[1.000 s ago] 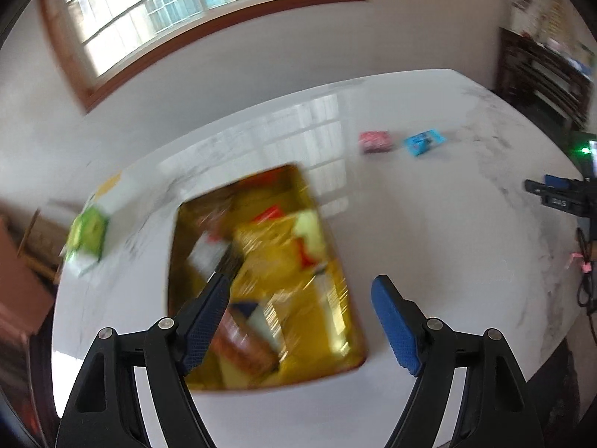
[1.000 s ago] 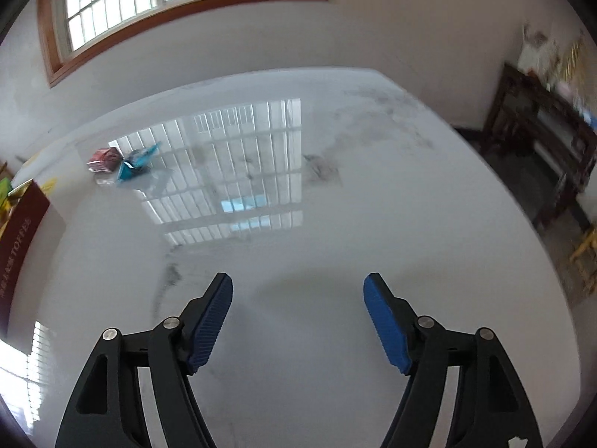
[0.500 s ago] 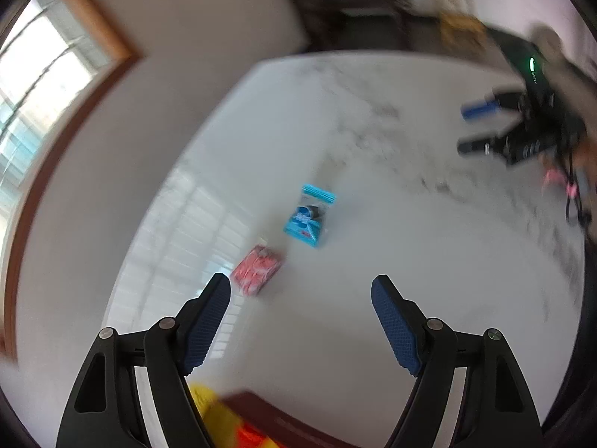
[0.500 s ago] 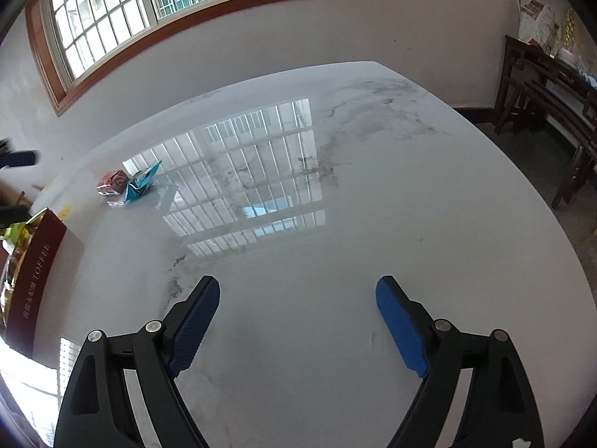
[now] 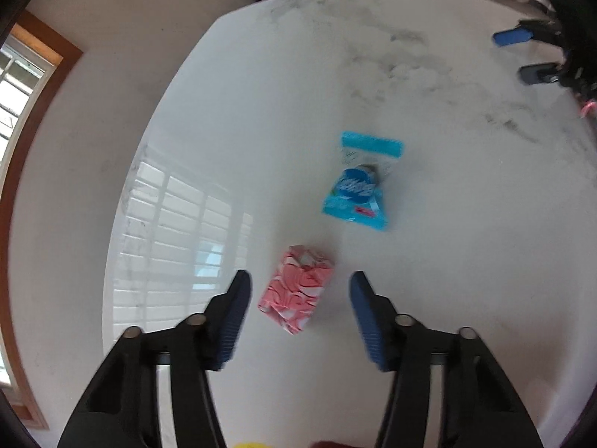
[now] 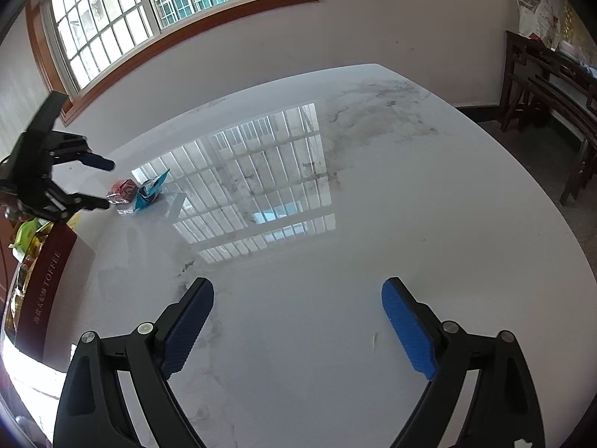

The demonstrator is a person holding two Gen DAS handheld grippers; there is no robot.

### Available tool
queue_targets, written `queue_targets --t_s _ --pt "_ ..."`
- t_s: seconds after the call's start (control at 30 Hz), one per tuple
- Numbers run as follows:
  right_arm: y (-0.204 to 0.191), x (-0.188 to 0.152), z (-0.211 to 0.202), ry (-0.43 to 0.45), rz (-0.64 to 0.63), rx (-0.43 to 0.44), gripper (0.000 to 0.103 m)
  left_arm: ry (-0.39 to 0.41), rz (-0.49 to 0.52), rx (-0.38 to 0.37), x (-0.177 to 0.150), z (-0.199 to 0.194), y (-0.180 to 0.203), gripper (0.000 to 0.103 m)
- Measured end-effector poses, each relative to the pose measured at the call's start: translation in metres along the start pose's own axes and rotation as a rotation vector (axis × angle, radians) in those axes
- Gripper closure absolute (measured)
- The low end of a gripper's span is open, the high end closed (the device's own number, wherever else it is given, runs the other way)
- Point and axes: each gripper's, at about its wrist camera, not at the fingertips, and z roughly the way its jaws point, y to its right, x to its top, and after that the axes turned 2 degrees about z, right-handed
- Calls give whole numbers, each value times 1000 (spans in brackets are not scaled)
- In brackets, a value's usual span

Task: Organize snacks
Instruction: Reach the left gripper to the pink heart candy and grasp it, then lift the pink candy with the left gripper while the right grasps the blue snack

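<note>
A small pink and white snack packet (image 5: 296,289) lies on the white marble table (image 5: 466,261) between the blue pads of my left gripper (image 5: 298,287). The jaws are closing, with a gap still showing on each side of the packet. A blue snack pouch (image 5: 360,188) lies just beyond it. From the right wrist view, the left gripper (image 6: 106,183) hovers over the pink packet (image 6: 123,190) and blue pouch (image 6: 151,190) at the far left. My right gripper (image 6: 298,298) hangs over bare table, its jaws opening with nothing between them.
A dark red box (image 6: 44,287) full of snacks stands at the table's left edge in the right wrist view. A dark wooden bench (image 6: 548,86) stands along the wall at right. A window (image 6: 168,7) runs along the far wall.
My left gripper swung away from the snack box, came down over the pink packet, and its jaws narrowed around it. The right gripper's jaws widened while it stayed in place.
</note>
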Motion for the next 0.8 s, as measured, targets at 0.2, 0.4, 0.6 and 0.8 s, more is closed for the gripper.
queue_targets --t_s 0.2,0.4,0.6,0.8 --pt "1 1 3 -11 5 1 13 2 -20 -44 -2 16 -6 50" --pt "3 2 5 -10 14 -6 12 -65 -241 -46 4 21 -13 67" --pt "0 3 6 -14 -1 8 11 -62 -650 -46 -15 -17 25 68" --pt "-38 20 13 -5 -224 227 11 6 -1015 -197 -50 -58 80 68"
